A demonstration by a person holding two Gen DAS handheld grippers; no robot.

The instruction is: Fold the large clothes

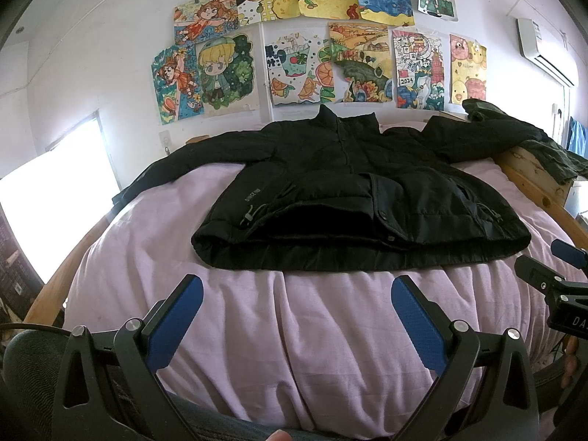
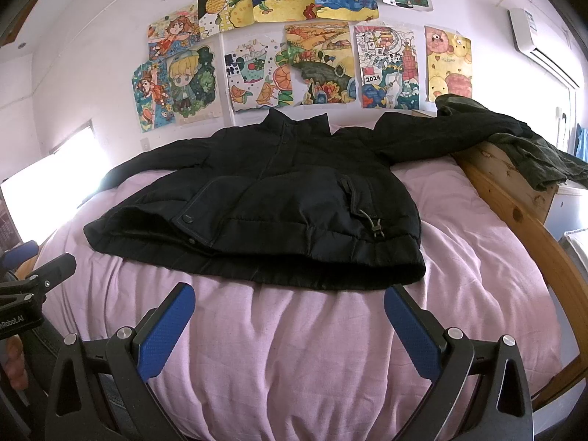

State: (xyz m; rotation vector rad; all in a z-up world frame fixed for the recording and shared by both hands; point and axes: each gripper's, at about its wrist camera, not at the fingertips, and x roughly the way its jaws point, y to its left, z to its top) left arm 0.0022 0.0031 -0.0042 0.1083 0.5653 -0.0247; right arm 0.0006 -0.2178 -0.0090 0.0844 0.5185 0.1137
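A large black padded jacket [image 1: 349, 198] lies face up on the pink bed sheet [image 1: 294, 330], collar toward the wall, both sleeves spread out sideways. It also shows in the right wrist view [image 2: 275, 213]. Its front flap is turned back near the hem. My left gripper [image 1: 297, 286] is open and empty, hovering over the sheet just short of the jacket's hem. My right gripper [image 2: 289, 296] is open and empty too, just short of the hem's right part. The right gripper shows at the right edge of the left wrist view [image 1: 558, 268].
A wooden bed frame [image 2: 514, 213] runs along the right side, with a dark green garment [image 2: 533, 154] draped over it. Coloured drawings [image 1: 312, 36] cover the wall behind the bed. A bright window [image 1: 55, 198] is at left. An air conditioner [image 1: 544, 47] hangs at upper right.
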